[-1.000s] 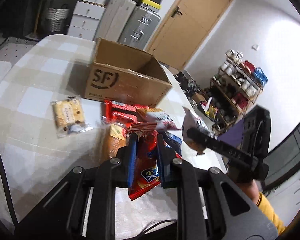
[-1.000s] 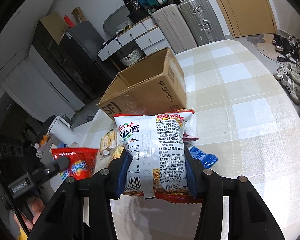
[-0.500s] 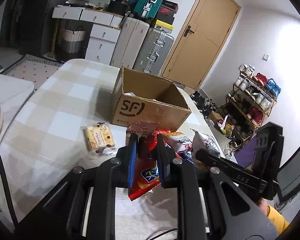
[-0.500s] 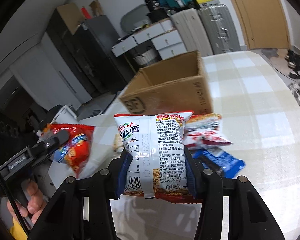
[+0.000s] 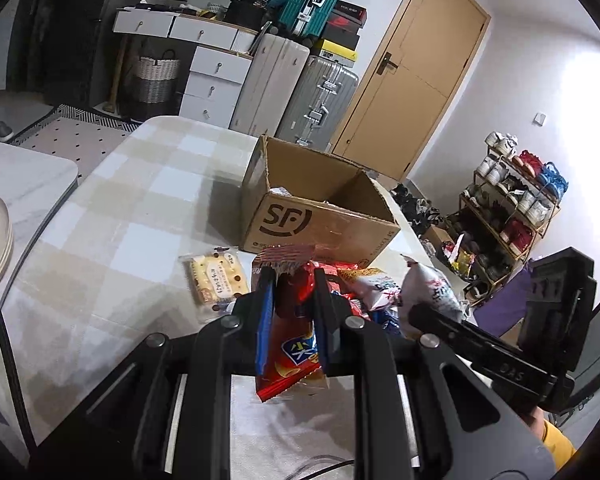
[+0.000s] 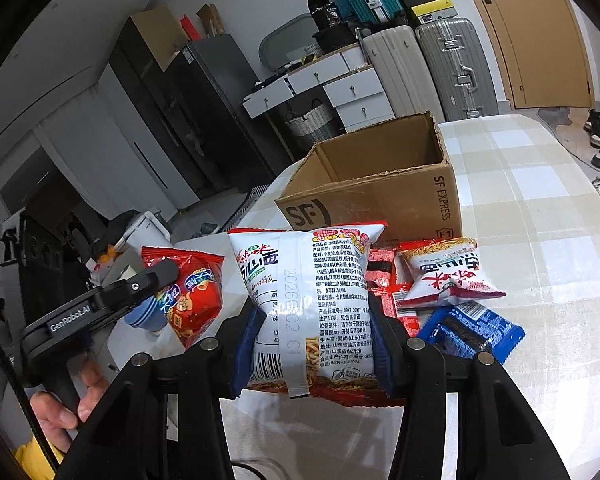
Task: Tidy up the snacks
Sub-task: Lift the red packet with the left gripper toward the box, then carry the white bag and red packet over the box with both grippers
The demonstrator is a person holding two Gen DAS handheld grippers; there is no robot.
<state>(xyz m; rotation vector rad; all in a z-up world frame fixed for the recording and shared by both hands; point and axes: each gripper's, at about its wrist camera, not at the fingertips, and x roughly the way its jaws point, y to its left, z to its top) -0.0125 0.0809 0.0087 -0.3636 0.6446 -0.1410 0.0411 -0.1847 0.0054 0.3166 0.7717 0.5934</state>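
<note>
Both grippers are clenched on raised bags, likely bound for the box (image 6: pixel 380 184) at frame center: left gripper (image 5: pixel 291 312) grasps a red bag (image 5: pixel 290 344), right gripper (image 6: pixel 312 344) a white bag (image 6: pixel 308 296)

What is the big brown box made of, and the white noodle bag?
The box looks like plain matte cardboard: brown, with torn rough edges and printed letters. The white noodle bag, held in the right gripper, seems thin glossy plastic film: it is crinkly, shiny and puffed.
</note>
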